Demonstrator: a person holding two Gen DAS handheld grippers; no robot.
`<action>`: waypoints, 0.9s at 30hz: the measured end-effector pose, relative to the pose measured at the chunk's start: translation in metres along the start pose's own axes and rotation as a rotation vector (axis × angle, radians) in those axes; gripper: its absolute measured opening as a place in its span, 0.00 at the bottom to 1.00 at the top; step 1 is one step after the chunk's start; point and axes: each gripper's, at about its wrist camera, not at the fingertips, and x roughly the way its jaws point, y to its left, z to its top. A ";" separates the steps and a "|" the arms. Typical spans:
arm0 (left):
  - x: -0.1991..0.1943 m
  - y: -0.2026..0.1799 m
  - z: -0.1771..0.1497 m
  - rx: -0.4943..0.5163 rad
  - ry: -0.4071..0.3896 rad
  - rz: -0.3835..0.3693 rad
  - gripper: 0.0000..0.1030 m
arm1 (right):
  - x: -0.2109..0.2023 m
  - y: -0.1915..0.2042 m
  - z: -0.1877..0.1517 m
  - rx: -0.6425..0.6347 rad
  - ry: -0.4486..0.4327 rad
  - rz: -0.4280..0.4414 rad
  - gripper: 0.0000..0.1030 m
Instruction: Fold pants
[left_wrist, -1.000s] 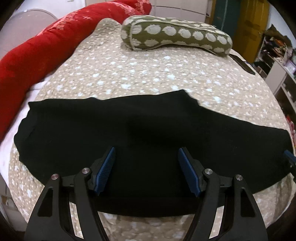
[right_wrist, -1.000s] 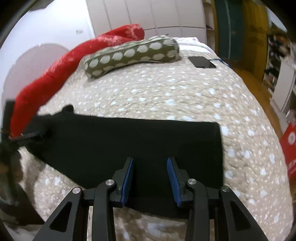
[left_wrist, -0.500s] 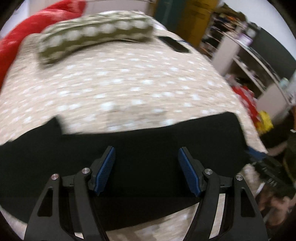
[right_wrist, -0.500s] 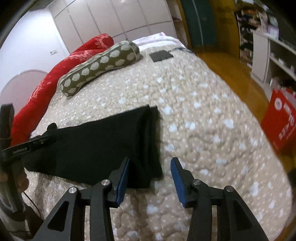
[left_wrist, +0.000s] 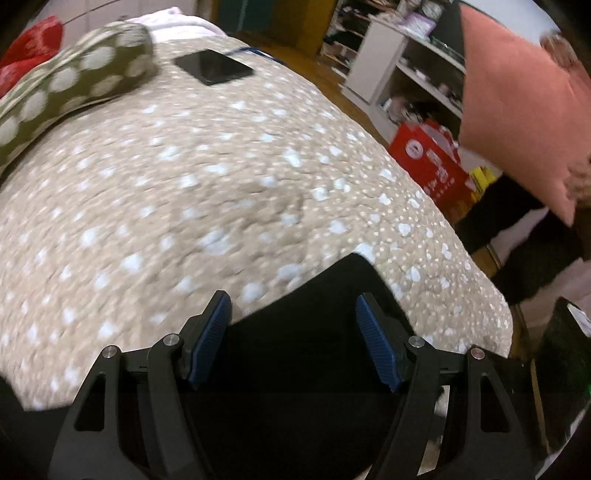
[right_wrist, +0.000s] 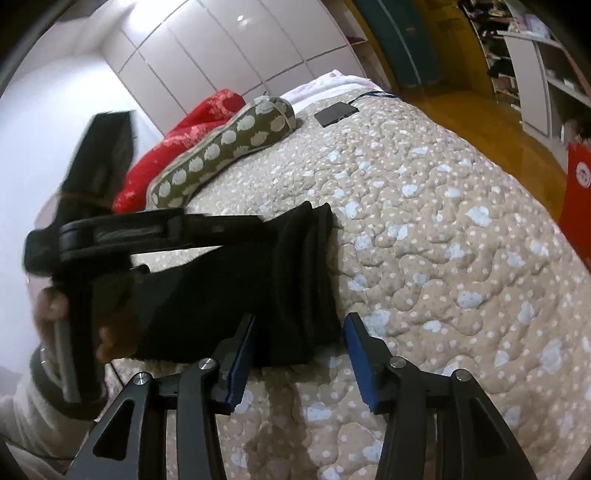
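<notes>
Left claw (right_wrist: 266, 225) overlaps black pants (right_wrist: 236, 291) beside spotted bolster (right_wrist: 221, 147).

The left gripper (left_wrist: 293, 339) hangs over the near edge of the bed (left_wrist: 221, 192), its blue-padded jaws spread wide with the black pants (left_wrist: 314, 314) lying between and under them. Toward the bed's far end rests a spotted green pillow (left_wrist: 70, 88), a dark phone (left_wrist: 214, 67) just beside it. Off the bed's right side stands a red box (left_wrist: 432, 166) on the floor, below white shelves (left_wrist: 406, 62).
</notes>
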 end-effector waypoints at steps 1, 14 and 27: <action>0.004 -0.004 0.003 0.012 0.002 0.004 0.68 | 0.000 0.000 0.000 -0.002 -0.004 0.004 0.47; 0.011 -0.023 0.007 0.079 0.000 -0.038 0.45 | 0.013 0.009 0.006 0.046 -0.067 0.088 0.13; -0.164 0.120 -0.097 -0.270 -0.252 0.165 0.45 | 0.026 0.171 0.022 -0.331 -0.009 0.270 0.12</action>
